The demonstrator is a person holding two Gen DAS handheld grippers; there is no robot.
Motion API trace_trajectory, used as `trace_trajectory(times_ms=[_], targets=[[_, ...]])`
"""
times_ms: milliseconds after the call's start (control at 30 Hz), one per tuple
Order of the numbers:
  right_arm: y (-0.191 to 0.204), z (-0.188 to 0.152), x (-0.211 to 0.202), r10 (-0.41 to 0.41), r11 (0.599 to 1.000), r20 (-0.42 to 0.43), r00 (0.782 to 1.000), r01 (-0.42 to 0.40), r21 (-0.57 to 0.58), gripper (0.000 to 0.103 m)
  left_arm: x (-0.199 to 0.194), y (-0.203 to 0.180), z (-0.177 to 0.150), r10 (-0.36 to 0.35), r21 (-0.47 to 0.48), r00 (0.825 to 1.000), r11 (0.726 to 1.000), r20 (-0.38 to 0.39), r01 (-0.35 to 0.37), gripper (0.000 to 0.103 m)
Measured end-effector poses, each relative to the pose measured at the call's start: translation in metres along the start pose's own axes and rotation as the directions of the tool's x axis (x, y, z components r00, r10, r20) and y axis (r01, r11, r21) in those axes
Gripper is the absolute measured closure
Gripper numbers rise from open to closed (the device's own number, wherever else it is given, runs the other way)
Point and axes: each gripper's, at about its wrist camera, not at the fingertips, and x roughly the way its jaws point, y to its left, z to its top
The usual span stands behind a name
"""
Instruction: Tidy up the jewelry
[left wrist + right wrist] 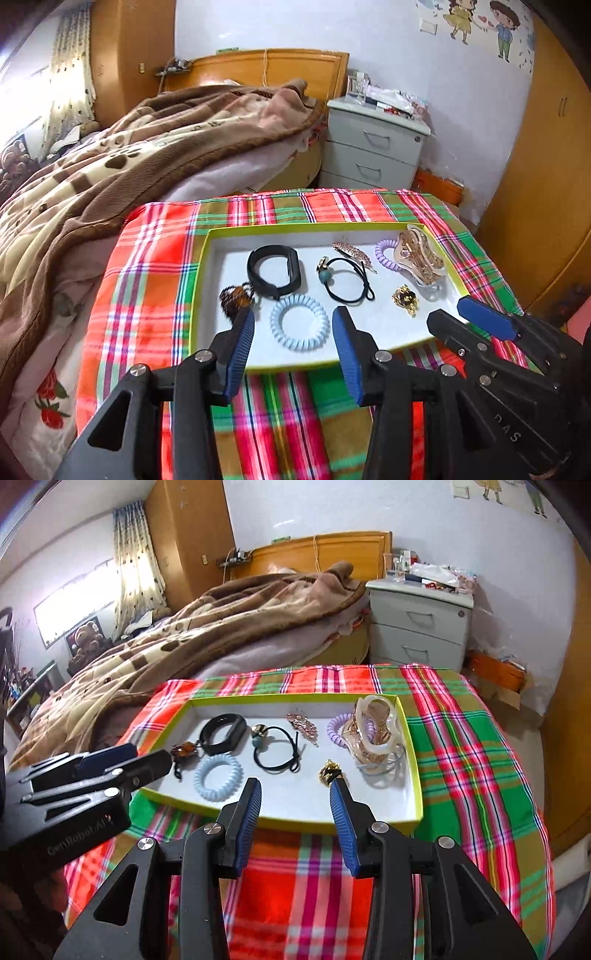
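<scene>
Hovering over the tray [202, 280] of jewelry, left claw [293, 328] and right claw [295, 794] gape wide, empty.

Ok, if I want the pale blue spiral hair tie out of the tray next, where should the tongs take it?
Probably pinch one side of the pale blue spiral hair tie, one finger inside its hole and one outside, coming from above. It lies flat in the tray near the front wall, apart from its neighbours, and the open left tongs already point toward it.
</scene>
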Motion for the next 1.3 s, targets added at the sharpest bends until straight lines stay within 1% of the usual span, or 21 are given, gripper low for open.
trace_trajectory(times_ms=[100,233,333,400,500,600,867,1300], targets=[[0.005,-0.005,-0.012,-0.015,1.000,0.021,1.000,0.015,-0.001,0.063,-0.010,0.000,-0.010,0.033,0.002,0.999,0.999,0.016,-0.033,0.057],[0.009,-0.012,-0.022,-0.020,1.000,0.038,0.999,0.020,0.004,0.063,-0.020,0.004,-0.024,0.037,-0.028,0.999,0.999,0.023,-0.037,0.057],[0.013,-0.018,-0.028,-0.034,0.999,0.051,0.998,0.034,-0.001,0.063,-0.027,0.002,-0.031,0.080,-0.014,0.996,0.997,0.039,-0.079,0.057],[0.014,-0.021,-0.030,-0.028,1.000,0.051,0.998,0.028,0.002,0.063,-0.030,0.001,-0.035,0.081,-0.009,0.996,0.997,0.041,-0.081,0.057],[0.016,-0.025,-0.032,-0.040,0.999,0.053,0.998,0.040,0.000,0.063,-0.034,0.000,-0.041,0.070,-0.011,0.997,0.997,0.045,-0.070,0.057],[0.017,-0.028,-0.036,-0.039,0.999,0.061,0.997,0.039,0.000,0.063,-0.036,0.000,-0.046,0.078,-0.012,0.996,0.997,0.042,-0.077,0.057],[0.023,-0.031,-0.039,-0.044,0.999,0.066,0.997,0.044,-0.008,0.063,-0.036,0.001,-0.057,0.080,-0.021,0.997,0.997,0.019,-0.080,0.057],[0.024,-0.031,-0.039,-0.041,0.999,0.066,0.997,0.042,-0.008,0.063,-0.038,0.000,-0.060,0.089,-0.014,0.996,0.996,0.015,-0.089,0.057]])
